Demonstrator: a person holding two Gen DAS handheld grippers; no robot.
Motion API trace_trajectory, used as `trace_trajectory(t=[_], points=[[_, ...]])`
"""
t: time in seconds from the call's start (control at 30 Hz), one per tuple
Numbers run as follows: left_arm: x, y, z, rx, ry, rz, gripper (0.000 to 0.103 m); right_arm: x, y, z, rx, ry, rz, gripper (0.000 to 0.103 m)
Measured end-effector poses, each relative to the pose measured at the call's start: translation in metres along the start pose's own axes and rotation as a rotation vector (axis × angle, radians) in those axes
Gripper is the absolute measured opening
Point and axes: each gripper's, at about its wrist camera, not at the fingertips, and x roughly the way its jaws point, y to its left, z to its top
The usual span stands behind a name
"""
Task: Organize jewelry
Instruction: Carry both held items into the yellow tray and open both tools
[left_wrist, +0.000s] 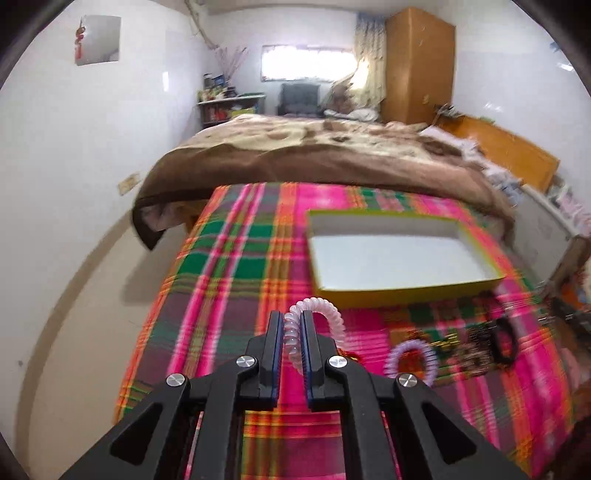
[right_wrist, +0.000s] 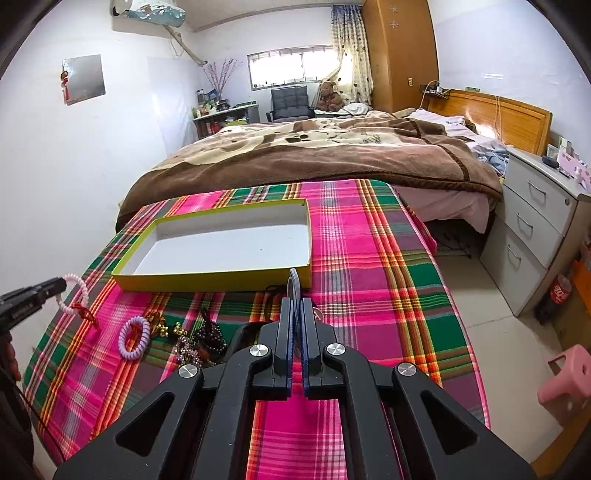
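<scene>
My left gripper (left_wrist: 293, 323) is shut on a pink spiral coil bracelet (left_wrist: 325, 310) and holds it above the plaid cloth, in front of the box. It also shows at the left in the right wrist view (right_wrist: 55, 286), with the bracelet (right_wrist: 75, 291) and a red charm hanging. A shallow yellow box (left_wrist: 406, 290) with a white inside stands empty; in the right wrist view it lies at centre left (right_wrist: 221, 278). My right gripper (right_wrist: 295, 306) is shut on a thin bluish-grey ring (right_wrist: 294, 284) near the box's near right corner. A purple coil bracelet (right_wrist: 135, 338) and bead strings (right_wrist: 207, 338) lie on the cloth.
The plaid cloth (right_wrist: 369, 266) covers a table that abuts a bed with a brown blanket (right_wrist: 314, 155). A white drawer unit (right_wrist: 535, 229) and a pink stool (right_wrist: 569, 380) stand at the right. A dark ring (left_wrist: 502, 339) lies by the beads.
</scene>
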Motion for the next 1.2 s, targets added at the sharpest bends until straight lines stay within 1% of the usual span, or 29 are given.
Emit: trace_trajectory(t=[0.13, 0.23, 0.37, 0.47, 0.53, 0.77, 0.83, 0.9, 1.0, 1.03, 1.1, 1.2], points=[[-0.006, -0.007, 0.006, -0.011, -0.017, -0.051, 0.009, -0.002, 0.001, 0.002, 0.0, -0.006, 0.005, 0.003], [-0.002, -0.014, 0.008, -0.011, -0.006, -0.084, 0.009, -0.003, 0.001, 0.004, 0.0, -0.011, 0.004, 0.003], [0.007, -0.022, 0.013, -0.008, 0.004, -0.082, 0.009, -0.002, 0.002, 0.008, -0.01, -0.014, 0.008, 0.003], [0.014, -0.024, 0.019, -0.027, 0.015, -0.114, 0.009, 0.002, 0.007, 0.016, -0.033, -0.017, 0.011, 0.003], [0.021, -0.027, 0.026, -0.029, 0.011, -0.114, 0.009, 0.007, 0.01, 0.024, -0.051, -0.025, 0.016, 0.003], [0.051, -0.037, 0.056, -0.029, 0.018, -0.135, 0.009, 0.042, 0.023, 0.058, -0.113, -0.021, 0.032, 0.003], [0.063, -0.039, 0.065, -0.021, 0.024, -0.116, 0.009, 0.054, 0.023, 0.066, -0.116, -0.01, 0.045, 0.003], [0.073, -0.042, 0.07, -0.002, 0.024, -0.11, 0.009, 0.069, 0.025, 0.074, -0.136, 0.003, 0.031, 0.003], [0.096, -0.042, 0.078, -0.011, 0.061, -0.119, 0.009, 0.091, 0.026, 0.084, -0.152, 0.023, 0.01, 0.003], [0.103, -0.042, 0.081, -0.015, 0.07, -0.11, 0.009, 0.1, 0.025, 0.088, -0.153, 0.033, 0.003, 0.003], [0.114, -0.043, 0.085, -0.009, 0.071, -0.104, 0.009, 0.115, 0.024, 0.093, -0.158, 0.05, -0.006, 0.003], [0.135, -0.04, 0.089, -0.04, 0.107, -0.131, 0.009, 0.134, 0.023, 0.097, -0.182, 0.081, -0.021, 0.003]])
